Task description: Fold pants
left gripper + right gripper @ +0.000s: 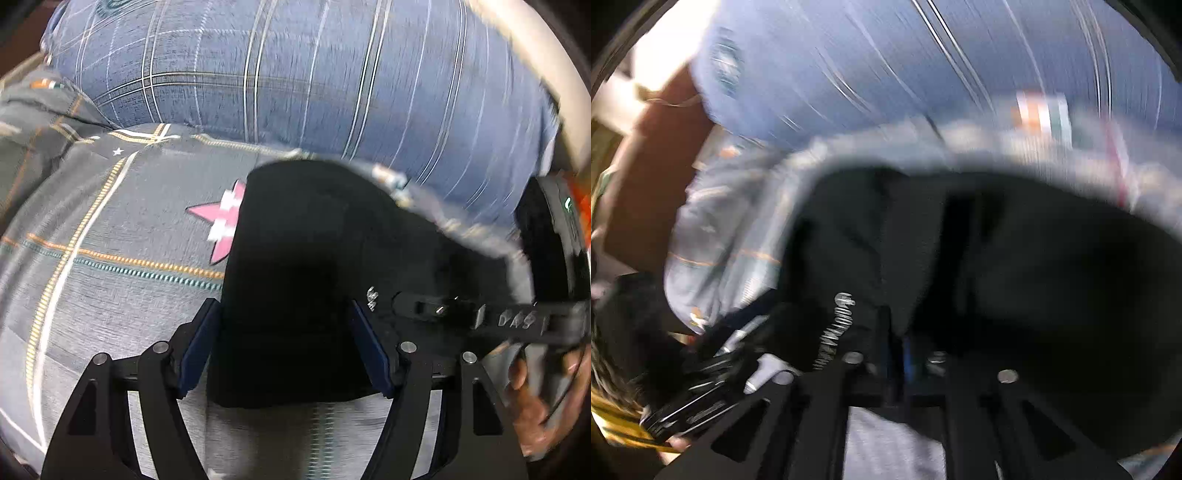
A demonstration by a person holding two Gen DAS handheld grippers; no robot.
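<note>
The black pants (314, 258) lie on a grey patterned bedsheet (110, 240). In the left wrist view my left gripper (284, 350) is open, its blue pads (199, 350) standing on either side of the near end of the pants. My right gripper (480, 317) reaches in from the right and lies across the fabric. In the blurred right wrist view the pants (1015, 277) fill the middle, and my right gripper (905, 354) has its fingers pressed together on a fold of the black fabric.
A blue plaid pillow (314, 74) lies across the back of the bed, also visible in the right wrist view (923, 55). A pink star (221, 221) is printed on the sheet left of the pants. A brown headboard (653, 166) stands at the left.
</note>
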